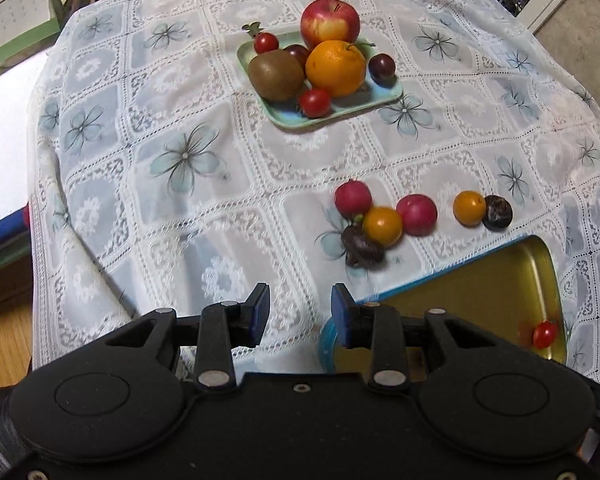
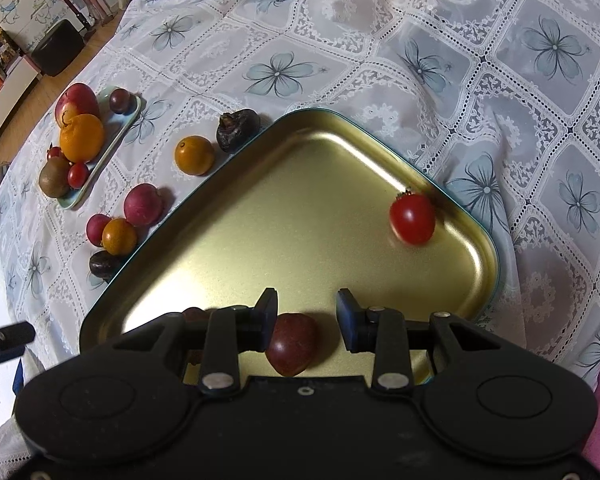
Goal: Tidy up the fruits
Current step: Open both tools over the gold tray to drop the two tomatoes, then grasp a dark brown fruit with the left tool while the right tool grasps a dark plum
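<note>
Both tongs are hanging over a table covered in a lacy flowered cloth (image 1: 188,200). The left gripper (image 1: 300,316) is standing with its jaws well apart and nothing between them, hovering above the cloth just at the corner of the gold tin tray (image 1: 500,280). The right gripper (image 2: 306,320) is likewise gaping wide over the near end of that tray (image 2: 300,208); a dark red plum (image 2: 292,344) is lying on the tray beneath it, close against the left finger, but the jaws are not closing on it. A cherry tomato (image 2: 412,218) is sitting by the tray's far right rim, looking slightly blurred. Along the tray's left edge, on the cloth, loose fruits are waiting: two small oranges (image 2: 194,155), two pink-red round ones (image 2: 142,205), and two dark wrinkled ones (image 2: 238,124). Farther off, a pale green plate (image 1: 340,110) is carrying an apple (image 1: 330,22), a big orange (image 1: 335,67), a kiwi (image 1: 275,75), two dark plums and two cherry tomatoes.
</note>
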{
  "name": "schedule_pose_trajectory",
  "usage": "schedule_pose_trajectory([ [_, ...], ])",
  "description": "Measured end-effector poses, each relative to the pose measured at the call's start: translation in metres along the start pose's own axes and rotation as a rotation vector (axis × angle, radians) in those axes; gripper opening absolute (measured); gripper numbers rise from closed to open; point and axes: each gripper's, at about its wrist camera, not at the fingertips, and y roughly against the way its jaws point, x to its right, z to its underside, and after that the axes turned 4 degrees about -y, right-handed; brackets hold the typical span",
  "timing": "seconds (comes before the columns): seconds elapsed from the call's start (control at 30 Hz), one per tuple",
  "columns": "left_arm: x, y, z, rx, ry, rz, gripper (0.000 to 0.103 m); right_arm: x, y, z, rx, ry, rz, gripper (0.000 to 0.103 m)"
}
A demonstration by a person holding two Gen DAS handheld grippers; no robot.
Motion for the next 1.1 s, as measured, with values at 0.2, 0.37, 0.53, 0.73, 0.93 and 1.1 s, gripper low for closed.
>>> schedule_pose_trajectory([
  [0.2, 0.016, -0.018, -0.008, -0.027, -0.027, 0.015, 0.042, -0.005, -0.002, -0.005, -0.002, -0.002, -0.003, 0.036],
  [0.37, 0.033, -0.038, -0.014, -0.054, -0.07, 0.01, 0.042, -0.01, 0.0, -0.009, 0.007, 0.008, -0.005, 0.035],
  [0.53, 0.039, -0.052, -0.021, -0.067, -0.053, 0.038, 0.042, -0.013, -0.001, -0.011, 0.008, 0.011, -0.004, 0.035],
  [0.73, 0.041, -0.066, -0.028, -0.074, -0.037, 0.035, 0.042, -0.017, -0.005, -0.018, 0.011, 0.01, -0.01, 0.036],
  [0.93, 0.04, -0.082, -0.031, -0.103, -0.024, 0.061, 0.048, -0.026, -0.005, -0.028, 0.024, 0.023, -0.021, 0.036],
  [1.1, 0.043, -0.092, -0.031, -0.119, -0.031, 0.072, 0.053, -0.04, -0.005, -0.041, 0.055, 0.067, -0.026, 0.036],
])
